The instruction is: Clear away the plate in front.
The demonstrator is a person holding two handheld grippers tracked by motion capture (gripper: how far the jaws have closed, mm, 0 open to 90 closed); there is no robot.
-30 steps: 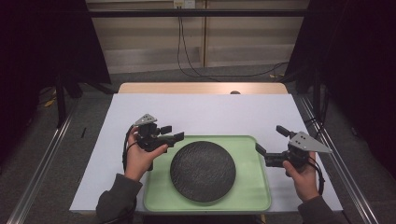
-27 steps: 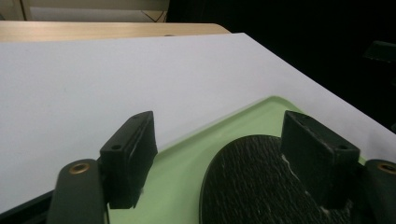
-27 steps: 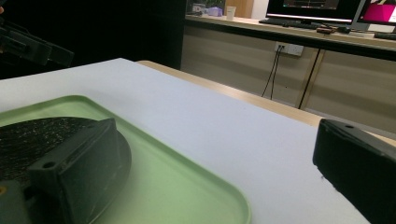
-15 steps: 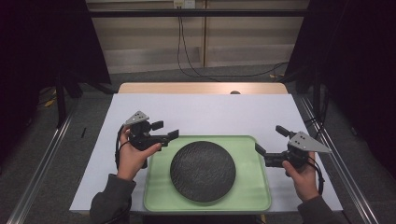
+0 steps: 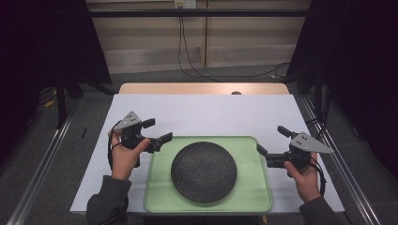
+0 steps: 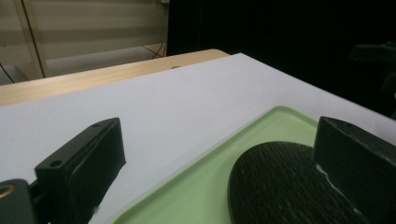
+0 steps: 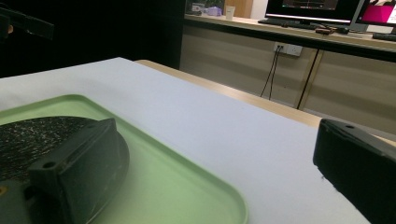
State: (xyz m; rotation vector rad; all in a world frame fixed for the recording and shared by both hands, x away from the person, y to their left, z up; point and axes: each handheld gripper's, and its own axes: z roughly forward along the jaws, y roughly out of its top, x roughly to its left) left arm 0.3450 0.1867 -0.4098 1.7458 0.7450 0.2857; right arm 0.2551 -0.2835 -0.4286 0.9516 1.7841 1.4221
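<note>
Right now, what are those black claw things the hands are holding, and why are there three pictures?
Those are grabbing tools. A person holds one in each hand: the left gripper and the right gripper. Both are open and hold nothing. One picture comes from a camera high above the table. The other two come from small cameras riding on each tool, so you see its black jaws up close. On the white table lies a green tray with a dark round plate on it.
</note>
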